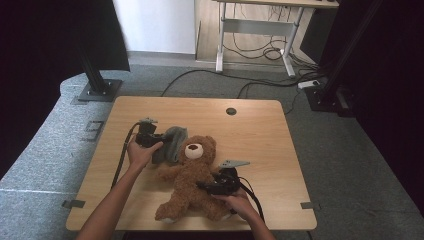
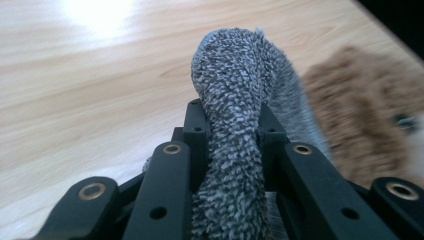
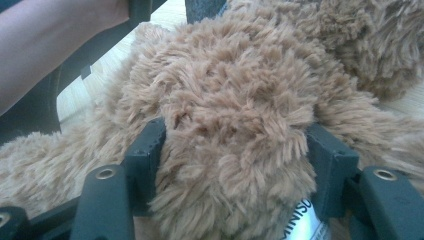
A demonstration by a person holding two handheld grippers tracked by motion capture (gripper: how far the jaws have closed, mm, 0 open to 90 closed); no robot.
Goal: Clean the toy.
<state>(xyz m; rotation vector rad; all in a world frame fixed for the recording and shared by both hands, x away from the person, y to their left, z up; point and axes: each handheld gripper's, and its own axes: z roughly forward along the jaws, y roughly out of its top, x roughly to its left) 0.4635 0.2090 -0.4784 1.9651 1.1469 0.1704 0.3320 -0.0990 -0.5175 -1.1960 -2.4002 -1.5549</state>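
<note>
While I hold both tools steady, notes run from the left of the counter point(image 1: 150, 107) across to the right.

Left claw point(image 1: 161, 141): pressed together on a fold of the grey towel point(image 2: 235, 115), the nubby cloth bunched up between the two black jaws and standing out past their tips. In the high view the towel hangs from the claw just beside the bear's head, touching or nearly touching the ear; I cannot tell which.

Middle: the brown teddy bear point(image 1: 192, 175) lies on its back on the wooden counter, head away from me, legs toward the near edge, pale snout up.

Right claw point(image 1: 204, 187): jaws spread wide and pinching a thick wad of the bear's fur point(image 3: 235, 135), at its flank or arm on my right side. A white label with lettering peeks out low between the jaws.

Step in hand, as I judge it: wiping the bear with the towel while the right claw pins it.
- Keep the right pinch firm so the body does not slide or roll under the strokes.
- Lead with the free loop of towel, not the jaw tips, to avoid snagging fur.
- Short, light strokes across the head; plush drags.
- Keep the cable clear of the bear's arm.
</note>
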